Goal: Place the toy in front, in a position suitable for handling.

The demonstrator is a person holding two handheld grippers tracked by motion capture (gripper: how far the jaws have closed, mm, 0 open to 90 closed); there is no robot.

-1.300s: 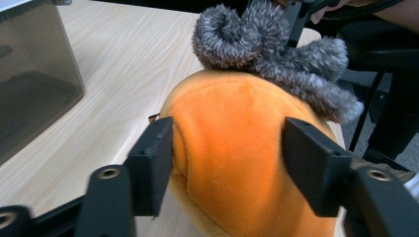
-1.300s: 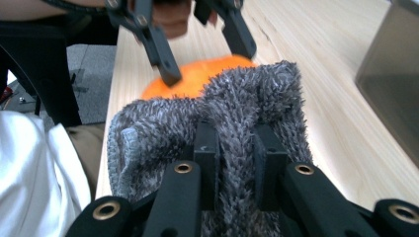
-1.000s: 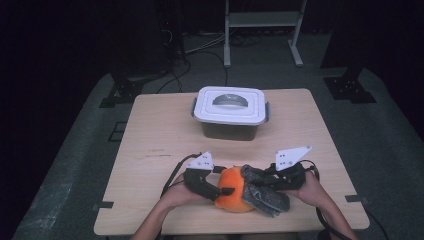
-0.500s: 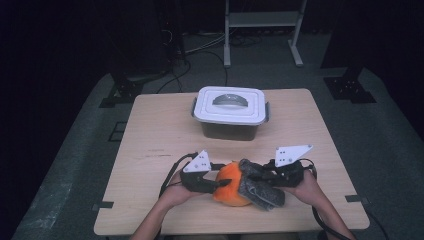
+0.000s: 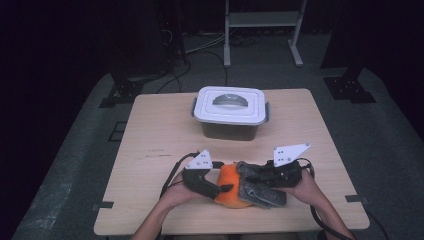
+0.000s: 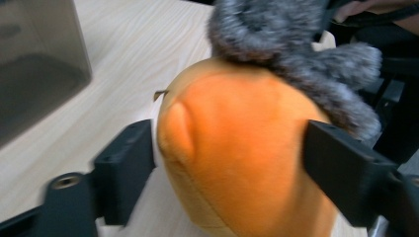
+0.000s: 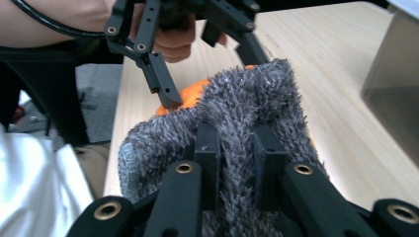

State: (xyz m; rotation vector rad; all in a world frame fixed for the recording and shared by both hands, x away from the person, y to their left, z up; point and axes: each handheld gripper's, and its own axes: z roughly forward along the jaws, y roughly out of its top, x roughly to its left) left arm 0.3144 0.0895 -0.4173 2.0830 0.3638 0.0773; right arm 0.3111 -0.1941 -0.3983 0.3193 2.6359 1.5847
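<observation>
Orange plush (image 6: 237, 148) between left tongs (image 6: 232, 163), just opening | right tongs (image 7: 237, 148) clamped on grey cloth (image 7: 237, 113)

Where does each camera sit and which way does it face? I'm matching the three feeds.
High view: above the person's side, looking forward and down on the table; forearms and both grippers enter from below.
Left gripper view: rides the left gripper, looking along its jaws, which flank the orange plush.
Right gripper view: rides the right gripper, jaws pinching the grey fuzzy cloth; the other hand shows.
All three share plush and cloth.
</observation>
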